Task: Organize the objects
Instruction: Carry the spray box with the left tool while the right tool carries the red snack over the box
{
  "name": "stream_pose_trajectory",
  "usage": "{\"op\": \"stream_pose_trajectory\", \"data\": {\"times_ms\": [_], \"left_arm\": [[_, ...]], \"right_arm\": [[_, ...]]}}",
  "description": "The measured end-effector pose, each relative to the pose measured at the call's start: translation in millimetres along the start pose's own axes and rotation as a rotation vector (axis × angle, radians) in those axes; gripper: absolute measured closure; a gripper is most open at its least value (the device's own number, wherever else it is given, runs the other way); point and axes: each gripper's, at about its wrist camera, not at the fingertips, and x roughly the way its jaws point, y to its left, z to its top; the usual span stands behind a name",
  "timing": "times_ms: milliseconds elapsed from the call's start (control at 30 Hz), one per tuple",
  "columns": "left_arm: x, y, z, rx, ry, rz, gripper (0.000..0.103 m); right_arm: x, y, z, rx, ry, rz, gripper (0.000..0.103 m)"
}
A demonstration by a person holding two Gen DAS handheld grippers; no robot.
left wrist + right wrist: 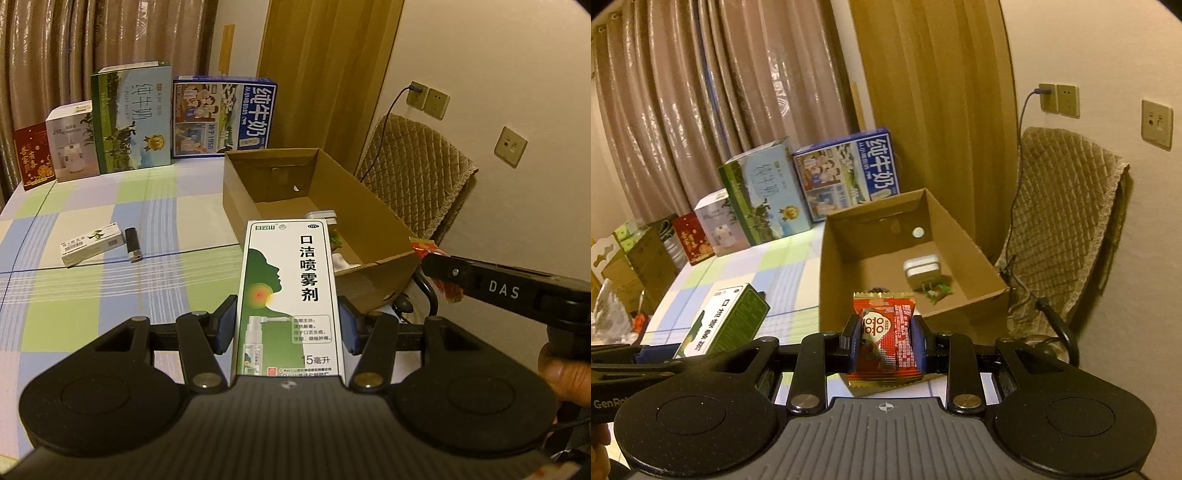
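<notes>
My left gripper (288, 325) is shut on a white and green spray medicine box (290, 295), held above the table just in front of the open cardboard box (373, 206). The medicine box also shows in the right wrist view (727, 321). My right gripper (884, 339) is shut on a red snack packet (886, 339), near the cardboard box's (846, 254) front wall; the packet also shows in the left wrist view (424, 247). Inside the cardboard box lie a white charger (921, 271) and a small green wrapped item (938, 290).
On the checked tablecloth (110, 295) lie a small white medicine box (92, 243) and a black cylinder (133, 244). Milk cartons (221, 118) and gift boxes (70, 144) stand along the back by the curtain. A padded chair (1063, 229) stands right of the table.
</notes>
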Motion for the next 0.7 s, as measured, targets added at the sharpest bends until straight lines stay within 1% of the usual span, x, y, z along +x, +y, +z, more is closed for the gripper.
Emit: {"op": "stream_pose_trajectory", "data": {"times_ms": [300,700], "left_arm": [[6.4,-7.9,3.6,0.006,0.002,-0.018,0.053],[16.0,-10.0,6.9,0.002,0.015,-0.014,0.053]], "right_arm": [[4.0,-7.0,-3.5,0.01,0.012,-0.01,0.078],[11.6,-11.6,-5.4,0.018,0.022,-0.011,0.078]]}}
